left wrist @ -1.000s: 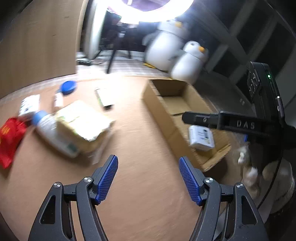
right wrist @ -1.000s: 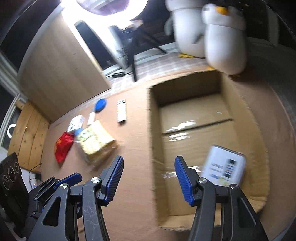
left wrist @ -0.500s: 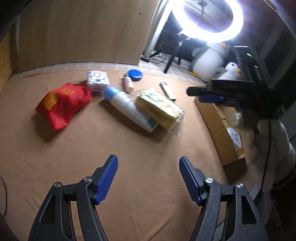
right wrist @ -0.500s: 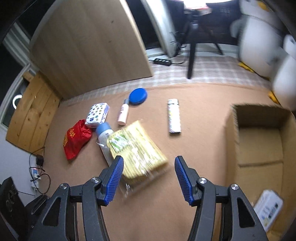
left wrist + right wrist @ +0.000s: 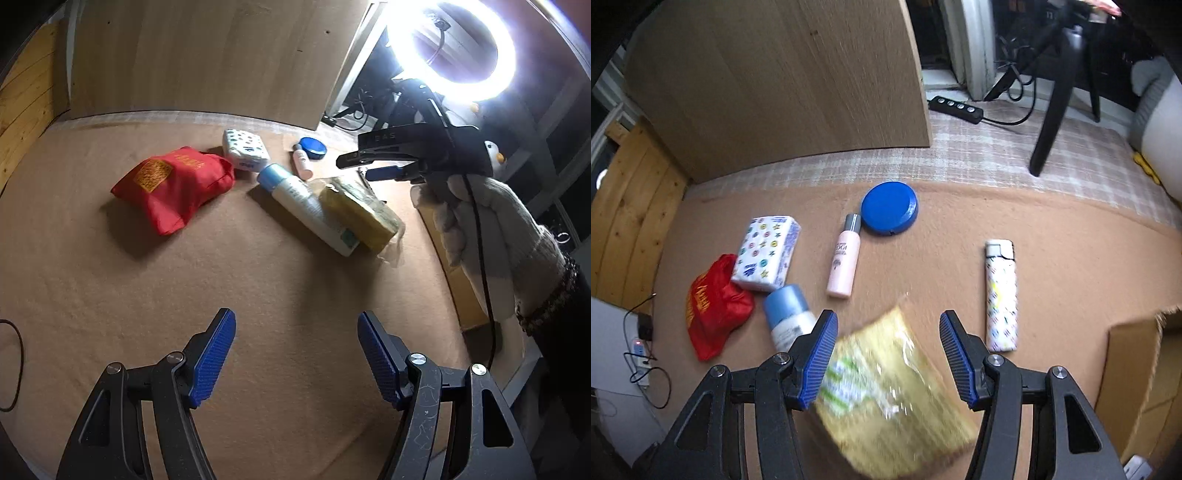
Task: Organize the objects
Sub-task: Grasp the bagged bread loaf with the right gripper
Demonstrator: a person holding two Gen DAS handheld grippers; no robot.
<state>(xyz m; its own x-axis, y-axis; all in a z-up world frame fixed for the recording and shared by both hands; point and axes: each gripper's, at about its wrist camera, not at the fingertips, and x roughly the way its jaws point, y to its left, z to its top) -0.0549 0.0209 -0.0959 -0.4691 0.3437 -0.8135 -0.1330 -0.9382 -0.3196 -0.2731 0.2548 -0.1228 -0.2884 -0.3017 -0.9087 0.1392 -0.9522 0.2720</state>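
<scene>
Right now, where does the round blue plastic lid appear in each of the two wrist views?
Left wrist view: the round blue plastic lid lies upper centre-right, far across the brown mat, just right of the small pink bottle.
Right wrist view: the lid lies at centre, above the open jaws, at the mat's far edge.
Shared landmark: the pink bottle, whose grey cap is next to the lid in both views.

Seen from the right wrist: a tin (image 5: 889, 208) at twelve o'clock, a small bottle (image 5: 844, 258) just left of it, a tissue pack (image 5: 767, 256) at ten, a pouch (image 5: 711, 306) at nine, a lighter (image 5: 1000, 295) at two, a box (image 5: 1137, 373) at four.
</scene>
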